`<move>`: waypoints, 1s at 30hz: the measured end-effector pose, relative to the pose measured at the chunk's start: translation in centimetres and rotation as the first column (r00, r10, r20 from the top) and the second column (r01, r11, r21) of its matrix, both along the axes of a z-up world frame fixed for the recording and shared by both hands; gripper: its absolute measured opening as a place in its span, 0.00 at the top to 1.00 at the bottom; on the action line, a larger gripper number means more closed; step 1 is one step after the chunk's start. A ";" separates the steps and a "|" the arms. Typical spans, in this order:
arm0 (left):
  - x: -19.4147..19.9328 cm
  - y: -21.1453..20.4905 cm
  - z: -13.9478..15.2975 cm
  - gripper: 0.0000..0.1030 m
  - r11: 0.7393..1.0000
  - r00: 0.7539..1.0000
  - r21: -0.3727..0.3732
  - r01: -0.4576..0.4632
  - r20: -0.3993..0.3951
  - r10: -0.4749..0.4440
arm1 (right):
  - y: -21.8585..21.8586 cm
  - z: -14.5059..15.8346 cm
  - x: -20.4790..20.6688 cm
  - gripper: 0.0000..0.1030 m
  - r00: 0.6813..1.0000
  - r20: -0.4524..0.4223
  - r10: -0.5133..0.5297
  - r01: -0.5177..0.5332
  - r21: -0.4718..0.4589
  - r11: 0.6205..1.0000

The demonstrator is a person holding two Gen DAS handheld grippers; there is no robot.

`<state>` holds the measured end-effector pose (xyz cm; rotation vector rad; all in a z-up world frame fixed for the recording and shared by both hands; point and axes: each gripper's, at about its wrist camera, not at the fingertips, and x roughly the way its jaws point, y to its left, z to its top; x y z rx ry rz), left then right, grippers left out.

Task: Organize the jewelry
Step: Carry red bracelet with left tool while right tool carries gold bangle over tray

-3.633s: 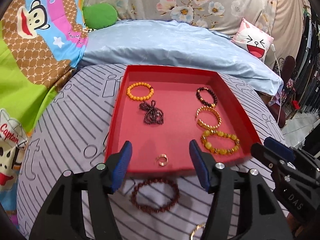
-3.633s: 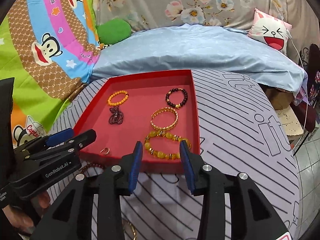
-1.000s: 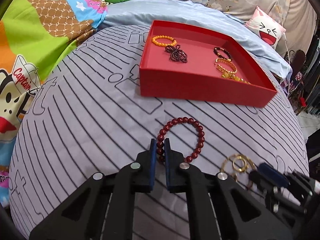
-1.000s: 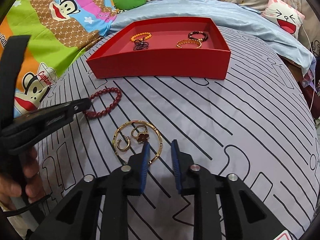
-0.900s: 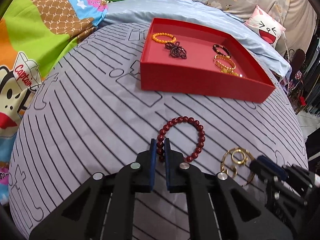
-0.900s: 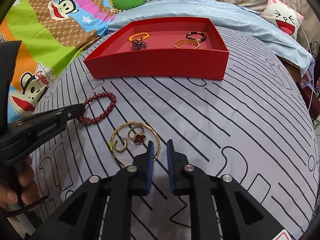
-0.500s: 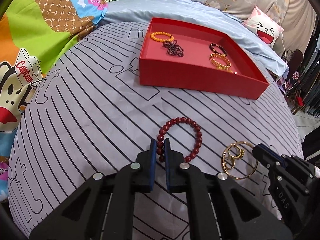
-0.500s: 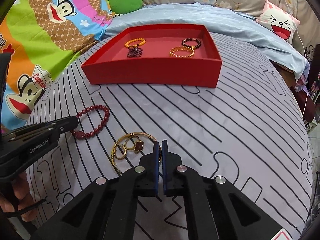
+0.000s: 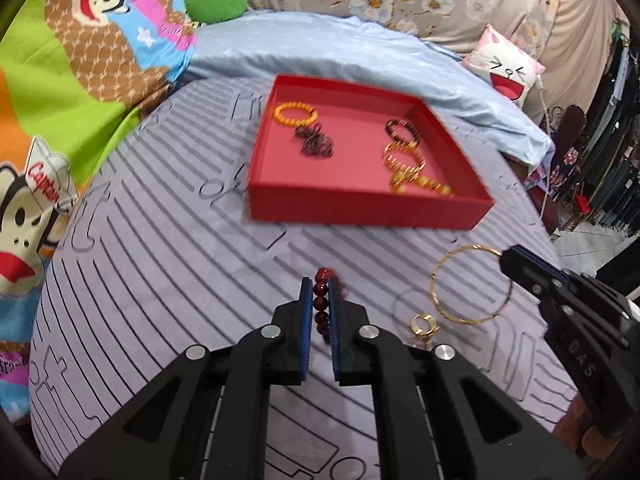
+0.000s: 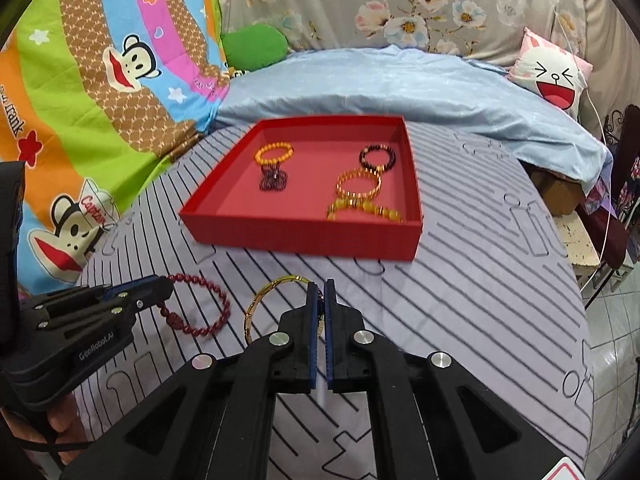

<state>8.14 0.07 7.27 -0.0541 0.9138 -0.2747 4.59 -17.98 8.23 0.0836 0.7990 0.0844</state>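
Observation:
My left gripper [image 9: 319,289] is shut on a dark red bead bracelet [image 9: 321,302], held edge-on above the striped cloth; the bracelet hangs from it in the right wrist view [image 10: 200,308]. My right gripper [image 10: 320,289] is shut on a thin gold bangle [image 10: 266,294], lifted off the cloth; the bangle also shows in the left wrist view [image 9: 468,286]. A small gold ring [image 9: 424,325] lies on the cloth below it. The red tray [image 9: 360,210] ahead holds an orange bead bracelet [image 9: 295,114], a dark necklace [image 9: 314,145], a dark bracelet [image 9: 402,129], a gold bracelet [image 9: 402,156] and a yellow bead bracelet [image 9: 424,186].
The striped grey cloth [image 9: 160,240] covers a rounded table. A blue quilt [image 10: 400,84], a green cushion [image 10: 256,46] and a white face pillow [image 10: 554,80] lie behind the tray. A cartoon blanket [image 10: 80,100] is on the left.
Both grippers have risen from the cloth and moved toward the tray. The red bracelet now hangs from my left gripper and the gold bangle from my right. The small ring stayed on the cloth.

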 end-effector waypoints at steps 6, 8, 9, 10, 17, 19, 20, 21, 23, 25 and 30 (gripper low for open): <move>1.1 -1.2 3.6 0.93 0.999 0.996 -0.005 0.036 0.078 -0.035 | -1.1 2.0 1.8 0.97 0.998 0.048 -0.029 0.028 0.010 1.000; 1.8 -1.6 4.7 0.93 0.999 0.994 -0.013 0.046 0.100 -0.045 | -1.6 2.6 2.6 0.97 0.997 0.063 -0.039 0.038 0.012 0.999; 2.2 -1.8 5.4 0.93 0.998 0.992 -0.020 0.054 0.114 -0.052 | -1.7 2.8 3.0 0.97 0.997 0.070 -0.042 0.041 0.009 0.999; 2.7 -2.1 6.0 0.93 0.998 0.990 -0.024 0.061 0.127 -0.057 | -1.9 3.1 3.6 0.97 0.996 0.078 -0.046 0.046 0.004 0.999; 6.5 -3.9 8.2 0.93 0.995 0.980 -0.036 0.088 0.180 -0.080 | -3.4 2.8 7.7 0.97 0.994 0.069 -0.087 0.085 0.028 0.996; 7.9 -4.4 7.7 0.93 0.995 0.983 -0.046 0.091 0.165 -0.082 | -3.9 2.2 9.0 0.97 0.994 0.052 -0.097 0.095 0.043 0.995; 8.5 -4.6 7.3 0.93 0.995 0.984 -0.045 0.089 0.158 -0.081 | -3.9 2.0 9.5 0.97 0.994 0.045 -0.100 0.098 0.048 0.994; 9.2 -4.9 6.8 0.93 0.995 0.985 -0.039 0.087 0.150 -0.081 | -4.0 1.7 10.1 0.98 0.994 0.035 -0.103 0.101 0.053 0.993; 10.1 -5.3 5.9 0.93 0.996 0.987 -0.033 0.088 0.136 -0.083 | -3.8 1.2 11.0 0.99 0.994 0.027 -0.102 0.100 0.051 0.994; 11.2 -5.5 4.8 0.93 0.996 0.990 -0.023 0.081 0.120 -0.078 | -3.4 0.7 11.9 0.99 0.995 0.020 -0.095 0.094 0.041 0.995; 13.6 -5.2 1.4 0.93 0.999 0.997 0.009 0.050 0.058 -0.050 | -2.5 -0.1 13.3 0.99 0.997 0.013 -0.081 0.081 0.000 0.997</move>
